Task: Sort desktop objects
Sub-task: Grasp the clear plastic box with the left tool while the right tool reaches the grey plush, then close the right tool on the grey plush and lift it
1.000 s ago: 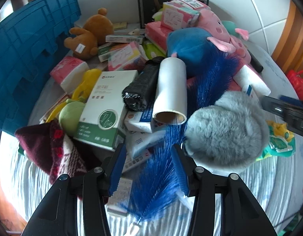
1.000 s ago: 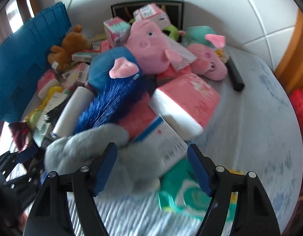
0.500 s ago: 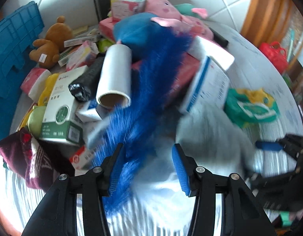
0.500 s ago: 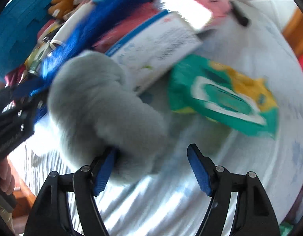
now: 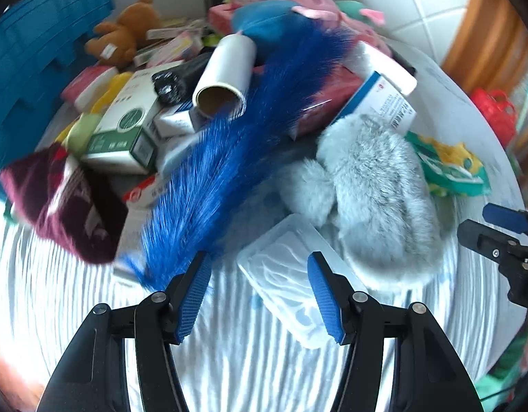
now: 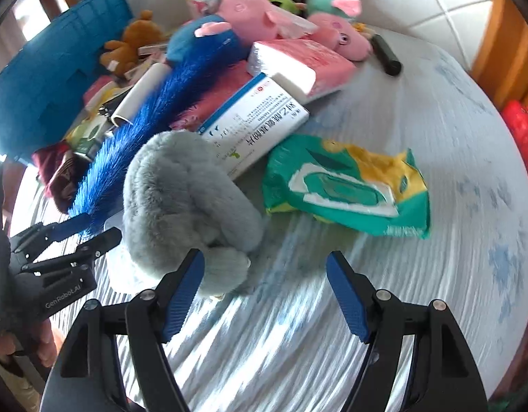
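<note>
Grey fluffy slipper (image 6: 181, 199) lies on the surface (image 6: 435, 137), near edge of the pile, beside the blue feather duster (image 5: 229, 158). Right claw (image 6: 264, 295) hovers low, jaws wide, left finger touching the fur. Left claw (image 5: 258, 295) gapes, empty, over a clear plastic pack (image 5: 291, 274).

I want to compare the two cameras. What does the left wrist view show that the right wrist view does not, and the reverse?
Only the left wrist view shows the green and white box, the black roll and the clear pack in full.

Only the right wrist view shows the pig's face and the black marker.

Both show the grey plush, blue duster, wipes pack, and both open grippers: left, right.
</note>
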